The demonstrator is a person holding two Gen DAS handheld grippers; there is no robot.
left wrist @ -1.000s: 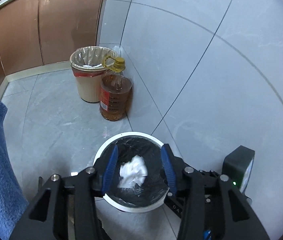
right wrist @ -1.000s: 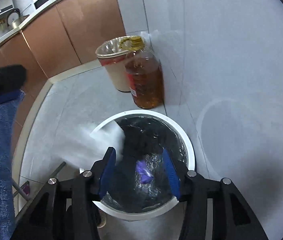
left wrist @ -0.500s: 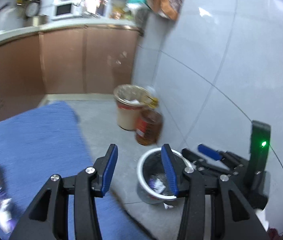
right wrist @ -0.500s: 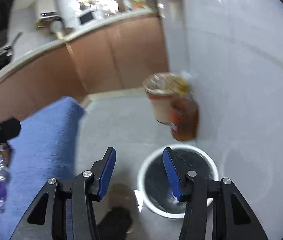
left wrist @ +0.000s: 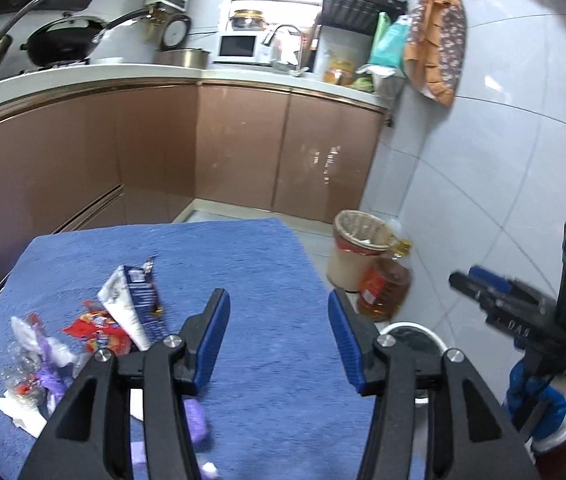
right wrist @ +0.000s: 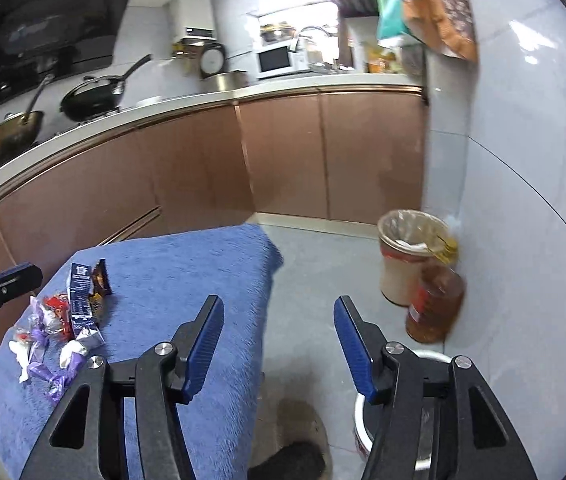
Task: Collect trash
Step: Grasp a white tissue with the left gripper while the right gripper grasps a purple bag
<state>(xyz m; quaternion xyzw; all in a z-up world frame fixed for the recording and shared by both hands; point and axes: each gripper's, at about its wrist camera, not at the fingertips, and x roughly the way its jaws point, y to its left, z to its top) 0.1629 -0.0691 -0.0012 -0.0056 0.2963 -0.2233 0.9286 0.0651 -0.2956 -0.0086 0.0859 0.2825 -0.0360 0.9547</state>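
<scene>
- The left gripper (left wrist: pixel 279 336) hangs above the blue cloth (left wrist: pixel 267 280) that covers the table, its blue-padded jaws spread wide with nothing between them.
- The right gripper (right wrist: pixel 279 340) is held over the right edge of that cloth (right wrist: pixel 171 272), partly above the floor (right wrist: pixel 323 280); its jaws are likewise wide apart and hold nothing.
- The trash lies in a loose cluster on the left part of the cloth: a white-and-blue torn packet (left wrist: pixel 133 304), a red wrapper (left wrist: pixel 101 332) just beside it, and purple-and-clear candy wrappers (left wrist: pixel 43 372) with scraps of white paper nearer the left edge.
- In the right wrist view the same cluster sits left of the gripper, with the torn packet (right wrist: pixel 81 300) at its far end and the purple wrappers (right wrist: pixel 55 376) at its near end.
- A white-rimmed bin with a black liner (left wrist: pixel 415 334) stands on the floor below the right side of the table, partly hidden behind the left gripper's right finger; in the right wrist view it (right wrist: pixel 363 424) shows beneath the right gripper.
- Farther back against the tiled wall stand a beige bin with a clear liner (right wrist: pixel 407 256) and, touching it in front, a bottle of amber oil (right wrist: pixel 435 304).
- Brown cabinets (left wrist: pixel 243 152) run under a white counter behind the table.
</scene>
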